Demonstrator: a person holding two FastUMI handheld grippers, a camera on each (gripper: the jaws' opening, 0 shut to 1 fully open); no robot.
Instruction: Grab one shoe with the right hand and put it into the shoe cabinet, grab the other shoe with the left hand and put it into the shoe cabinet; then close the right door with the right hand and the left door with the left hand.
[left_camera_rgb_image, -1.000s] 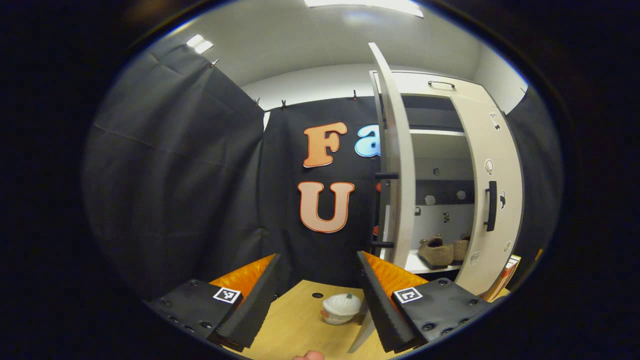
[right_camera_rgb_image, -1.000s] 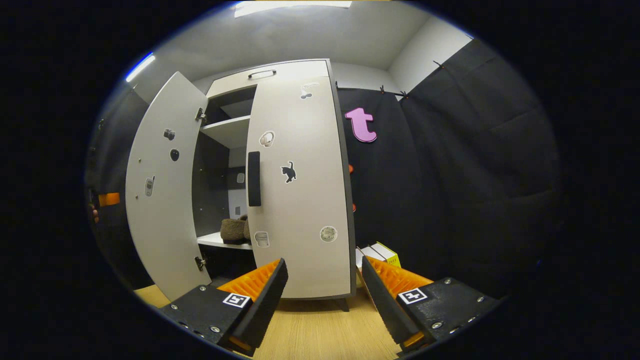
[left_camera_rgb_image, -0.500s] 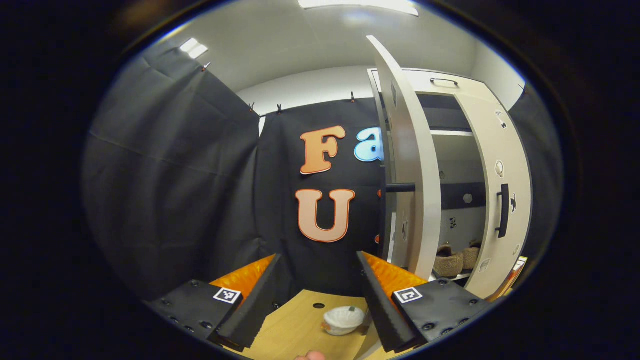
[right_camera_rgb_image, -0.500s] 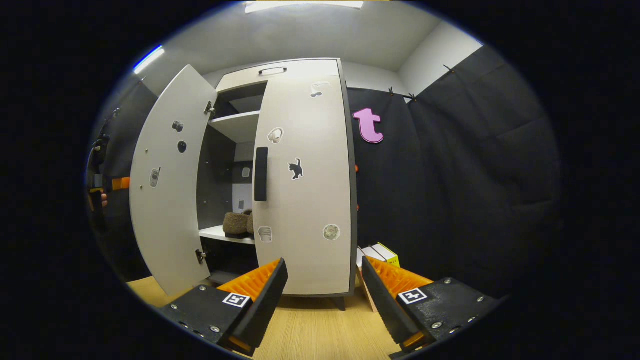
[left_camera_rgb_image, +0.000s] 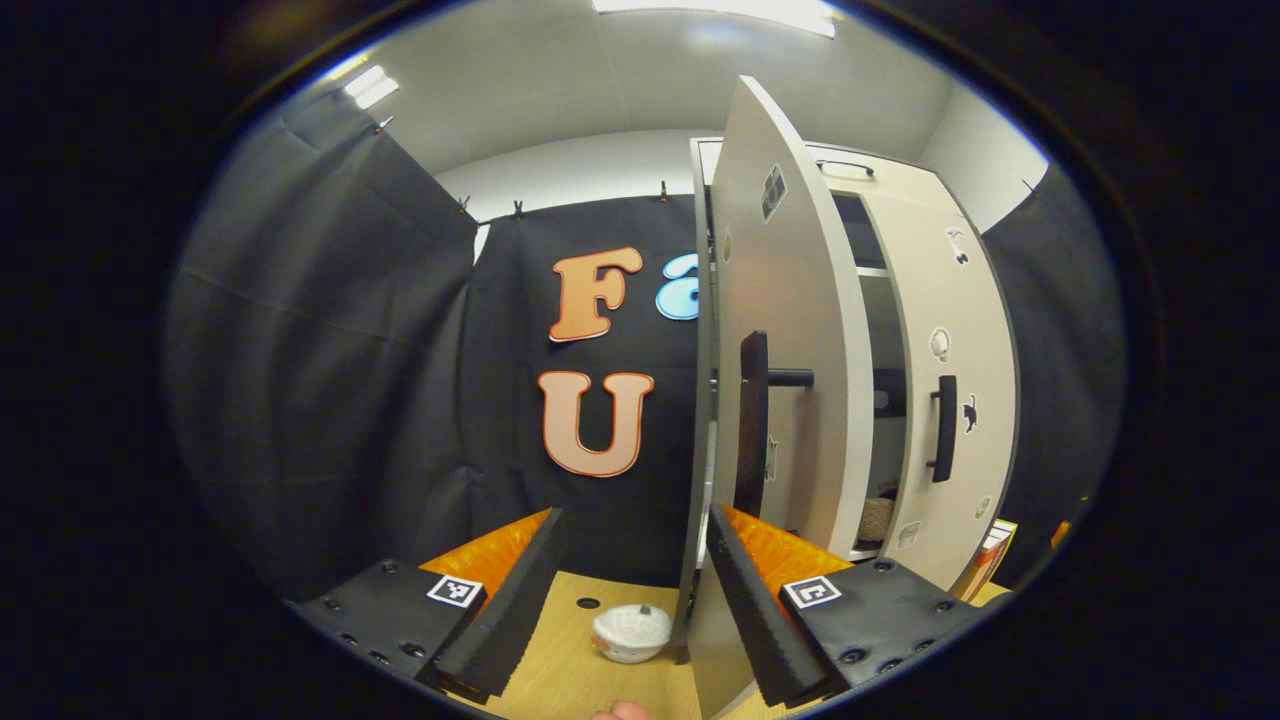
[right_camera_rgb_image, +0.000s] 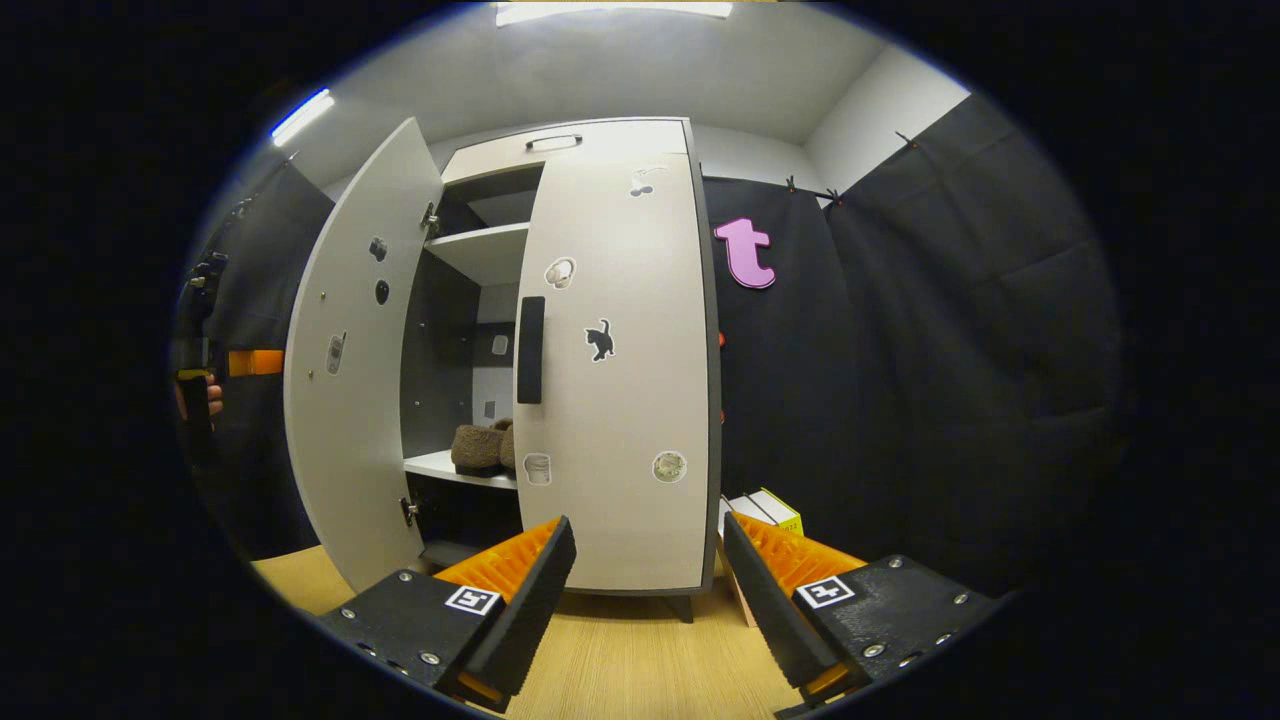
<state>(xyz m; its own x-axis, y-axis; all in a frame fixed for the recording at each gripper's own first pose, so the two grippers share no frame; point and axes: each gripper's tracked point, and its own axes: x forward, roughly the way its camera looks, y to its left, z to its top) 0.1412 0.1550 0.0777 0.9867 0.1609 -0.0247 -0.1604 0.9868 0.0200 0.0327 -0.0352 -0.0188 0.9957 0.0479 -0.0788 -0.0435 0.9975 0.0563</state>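
Risk-wise, left door (left_camera_rgb_image: 790, 330) is half-shut beside the left tool (left_camera_rgb_image: 628, 590), gaping wide and empty; a glancing push could bounce it off the shoe cabinet (right_camera_rgb_image: 600, 160).

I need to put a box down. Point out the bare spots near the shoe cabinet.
Bare wooden floor lies in front of the shut right door. It is crowded right of the cabinet, by the boxes, and left of the half-open left door, by the white bowl.
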